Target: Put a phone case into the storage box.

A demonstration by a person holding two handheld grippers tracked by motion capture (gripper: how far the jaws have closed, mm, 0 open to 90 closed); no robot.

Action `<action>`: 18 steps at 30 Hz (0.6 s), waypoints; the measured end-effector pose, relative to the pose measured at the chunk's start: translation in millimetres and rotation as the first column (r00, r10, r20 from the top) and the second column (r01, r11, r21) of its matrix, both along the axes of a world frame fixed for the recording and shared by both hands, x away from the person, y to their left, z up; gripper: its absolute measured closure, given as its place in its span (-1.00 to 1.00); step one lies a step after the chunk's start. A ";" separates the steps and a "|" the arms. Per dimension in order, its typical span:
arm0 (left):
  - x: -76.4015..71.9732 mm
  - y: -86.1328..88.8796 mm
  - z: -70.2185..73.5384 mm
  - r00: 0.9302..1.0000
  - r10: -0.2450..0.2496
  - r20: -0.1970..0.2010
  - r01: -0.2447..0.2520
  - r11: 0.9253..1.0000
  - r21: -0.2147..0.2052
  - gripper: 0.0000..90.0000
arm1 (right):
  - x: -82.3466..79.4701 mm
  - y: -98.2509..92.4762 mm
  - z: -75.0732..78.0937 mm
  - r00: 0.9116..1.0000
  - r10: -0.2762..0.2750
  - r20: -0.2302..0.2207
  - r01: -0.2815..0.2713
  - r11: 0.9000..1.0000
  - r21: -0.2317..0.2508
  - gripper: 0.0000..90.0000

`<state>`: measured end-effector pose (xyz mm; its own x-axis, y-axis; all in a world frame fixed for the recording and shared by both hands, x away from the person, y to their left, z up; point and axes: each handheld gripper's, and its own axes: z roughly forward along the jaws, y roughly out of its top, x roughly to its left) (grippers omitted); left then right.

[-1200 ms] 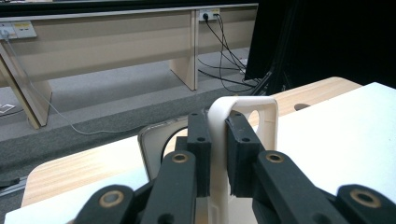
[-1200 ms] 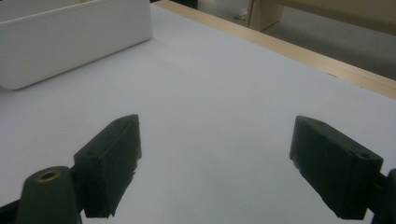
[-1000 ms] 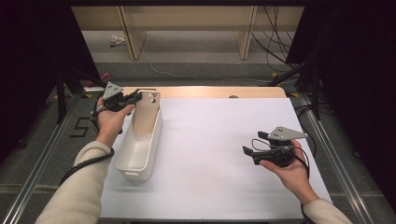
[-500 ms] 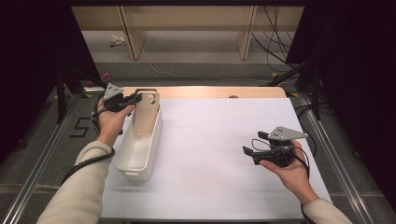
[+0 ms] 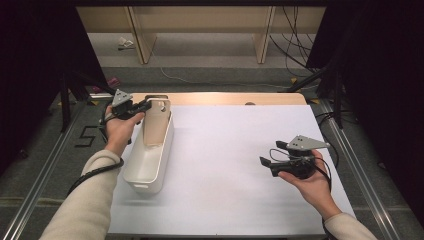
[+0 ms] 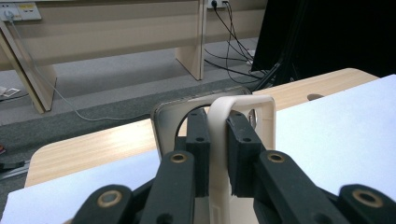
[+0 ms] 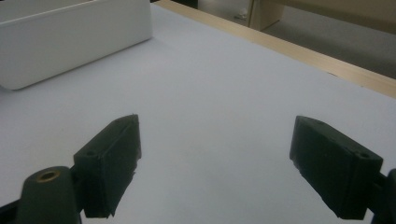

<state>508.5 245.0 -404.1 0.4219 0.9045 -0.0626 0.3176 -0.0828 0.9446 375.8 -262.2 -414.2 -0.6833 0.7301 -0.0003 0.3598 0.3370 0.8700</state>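
A long white plastic bin (image 5: 149,162) stands upright at the table's left side, far rim pinched.

A wooden table (image 5: 280,98) carries everything here, its pale wood bare along the far edge. A white sheet (image 5: 235,170) covers nearly all the rest of the top, reaching the near edge and both sides. On the left part of that sheet stands a long white plastic bin (image 5: 148,167), running lengthwise from the sheet's far edge toward its near edge. Right of the bin the sheet lies bare. Past the bin, the bare wood strip shows a small dark hole (image 5: 249,103).
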 end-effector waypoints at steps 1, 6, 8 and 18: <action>0.4 0.1 -0.1 1.000 0.001 -0.001 -0.001 1.000 0.000 0.79 | 0.0 -0.1 0.1 1.000 0.000 -0.001 0.000 1.000 -0.001 -0.62; 1.7 0.8 -0.5 1.000 0.007 -0.008 -0.007 1.000 0.005 0.77 | 0.0 -0.1 0.1 1.000 -0.001 0.000 0.001 1.000 0.001 -0.62; 2.0 0.4 -0.3 1.000 0.014 -0.012 -0.013 1.000 0.011 0.77 | -0.1 0.0 0.1 1.000 0.000 0.001 0.000 1.000 0.001 -0.62; 5.8 -1.6 0.5 0.998 0.040 -0.038 -0.039 0.998 0.041 0.72 | -0.2 0.1 0.2 1.000 0.001 0.003 -0.001 1.000 0.000 -0.62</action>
